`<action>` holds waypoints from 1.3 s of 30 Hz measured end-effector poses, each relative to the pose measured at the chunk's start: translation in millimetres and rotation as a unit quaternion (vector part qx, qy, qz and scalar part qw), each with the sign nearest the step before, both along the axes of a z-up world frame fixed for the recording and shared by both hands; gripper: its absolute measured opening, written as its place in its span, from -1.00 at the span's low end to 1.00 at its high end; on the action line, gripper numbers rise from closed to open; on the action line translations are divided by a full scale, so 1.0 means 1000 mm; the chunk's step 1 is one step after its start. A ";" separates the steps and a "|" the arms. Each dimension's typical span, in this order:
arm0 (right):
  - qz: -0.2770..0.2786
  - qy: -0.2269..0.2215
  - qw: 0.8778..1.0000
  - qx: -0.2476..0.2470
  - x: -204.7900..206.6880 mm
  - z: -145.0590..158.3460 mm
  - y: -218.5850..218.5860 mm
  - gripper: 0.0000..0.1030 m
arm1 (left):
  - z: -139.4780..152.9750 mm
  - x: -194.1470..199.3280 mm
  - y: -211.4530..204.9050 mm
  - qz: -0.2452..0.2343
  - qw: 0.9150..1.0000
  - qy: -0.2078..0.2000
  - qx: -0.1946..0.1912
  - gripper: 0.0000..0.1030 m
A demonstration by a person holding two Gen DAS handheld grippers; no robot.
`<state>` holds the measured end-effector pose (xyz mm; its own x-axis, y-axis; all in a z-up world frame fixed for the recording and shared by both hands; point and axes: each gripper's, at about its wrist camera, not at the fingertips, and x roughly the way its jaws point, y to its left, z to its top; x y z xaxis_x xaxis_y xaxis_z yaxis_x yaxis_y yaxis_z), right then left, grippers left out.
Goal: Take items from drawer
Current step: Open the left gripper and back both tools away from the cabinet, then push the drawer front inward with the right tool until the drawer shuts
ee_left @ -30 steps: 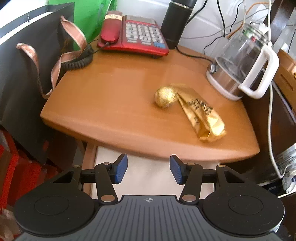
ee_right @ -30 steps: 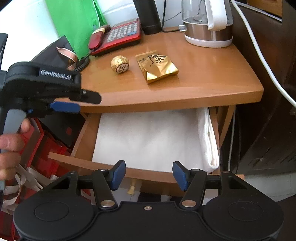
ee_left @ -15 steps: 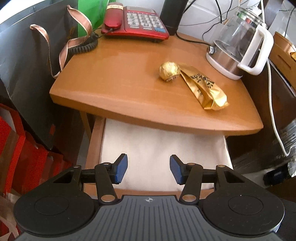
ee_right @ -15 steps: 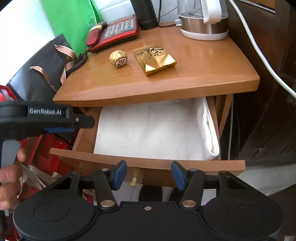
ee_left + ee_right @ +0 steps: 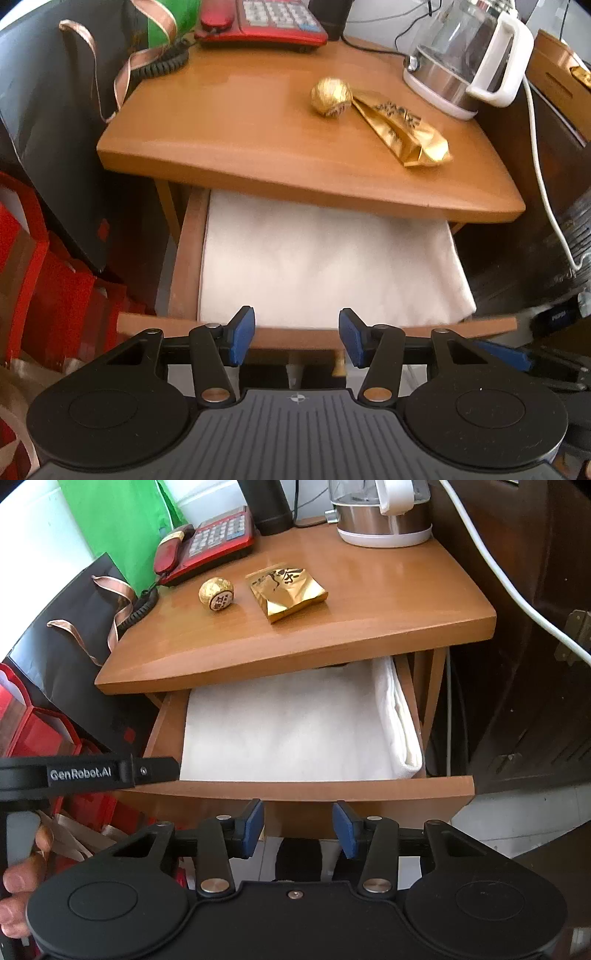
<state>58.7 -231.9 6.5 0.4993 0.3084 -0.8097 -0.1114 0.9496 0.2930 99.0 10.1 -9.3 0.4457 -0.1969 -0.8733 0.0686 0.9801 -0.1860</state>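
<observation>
The wooden drawer [image 5: 184, 258] [image 5: 288, 794] under the side table stands pulled open. A folded white cloth [image 5: 317, 258] [image 5: 291, 727] fills it. A gold foil ball [image 5: 331, 96] [image 5: 217, 593] and a gold foil packet [image 5: 402, 133] [image 5: 288, 590] lie on the table top [image 5: 229, 110] [image 5: 388, 590]. My left gripper [image 5: 296, 339] is open and empty, in front of the drawer's front edge. My right gripper [image 5: 298, 827] is open and empty, just before the drawer front. The left gripper's body also shows in the right wrist view [image 5: 88, 773].
A red telephone [image 5: 258, 18] [image 5: 207, 546], a glass kettle [image 5: 465, 55] [image 5: 380, 513] and a dark flask [image 5: 264, 506] stand at the back of the table. A black gift bag [image 5: 55, 110] and red bags [image 5: 37, 288] stand left. A white cable [image 5: 509, 602] hangs right.
Both grippers have drawn back from the table, so more of the open drawer and its front edge shows. The jaws stay open. The gold items have not moved.
</observation>
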 end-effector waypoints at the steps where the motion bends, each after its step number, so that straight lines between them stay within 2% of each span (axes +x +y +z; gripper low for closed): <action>1: 0.000 0.001 1.000 0.000 -0.001 0.000 0.000 -0.22 | -0.001 -0.002 -0.001 -0.003 1.000 -0.004 0.003 0.03; 4: -0.003 0.008 1.000 -0.003 -0.002 -0.002 0.001 -0.23 | -0.001 -0.008 -0.004 -0.013 1.000 -0.010 0.016 0.03; 12: 0.002 0.017 1.000 -0.001 -0.005 -0.007 0.004 -0.34 | -0.001 -0.014 -0.001 -0.011 1.000 -0.012 0.015 0.03; 23: 0.005 0.024 1.000 -0.003 -0.005 -0.009 0.008 -0.34 | 0.006 -0.036 -0.003 -0.035 0.999 -0.028 0.030 0.03; 39: 0.017 0.045 0.999 -0.006 -0.002 -0.023 0.016 -0.31 | -0.024 -0.038 -0.001 -0.041 0.998 0.016 0.051 0.03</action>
<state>57.0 -215.8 -16.7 0.4138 0.3144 -0.8544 -0.1164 0.9491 0.2928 60.7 8.9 -33.0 0.4031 -0.1418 -0.9041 0.1449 0.9853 -0.0900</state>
